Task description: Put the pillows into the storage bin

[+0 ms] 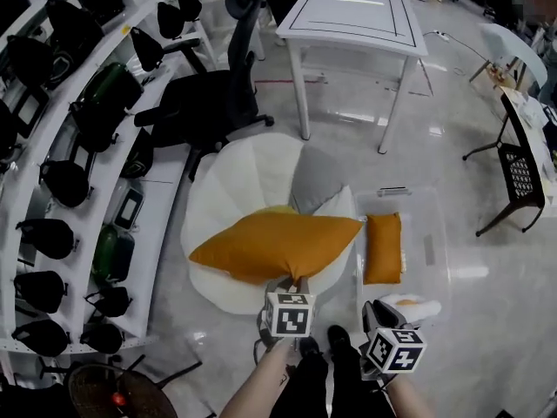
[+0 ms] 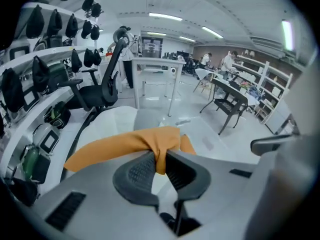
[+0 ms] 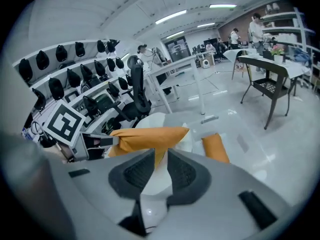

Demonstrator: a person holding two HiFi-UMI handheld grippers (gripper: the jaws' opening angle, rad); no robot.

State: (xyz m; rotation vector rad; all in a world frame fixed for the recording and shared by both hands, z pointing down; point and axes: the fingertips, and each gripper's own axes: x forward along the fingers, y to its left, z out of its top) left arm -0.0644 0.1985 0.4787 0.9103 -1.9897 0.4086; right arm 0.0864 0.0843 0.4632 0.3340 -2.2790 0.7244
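Note:
A large orange pillow (image 1: 274, 246) hangs over a white beanbag (image 1: 235, 181). My left gripper (image 1: 291, 284) is shut on a fold at its near edge, and in the left gripper view the orange fabric (image 2: 115, 146) is pinched between the pads of my left gripper (image 2: 161, 159). To its right lies a clear storage bin (image 1: 431, 251) with a smaller orange pillow (image 1: 383, 248) inside. My right gripper (image 1: 376, 310) hovers at the bin's near corner, apart from the big pillow. Its jaws (image 3: 160, 166) stand apart, and the pillow's (image 3: 150, 136) lower edge shows beyond the gap. A grey pillow (image 1: 315, 179) rests on the beanbag.
A black office chair (image 1: 209, 103) stands behind the beanbag, and a white table (image 1: 352, 16) stands farther back. Curved white shelves (image 1: 52, 190) with black gear line the left side. A black mesh chair (image 1: 522, 172) is at the right. Glossy floor surrounds the bin.

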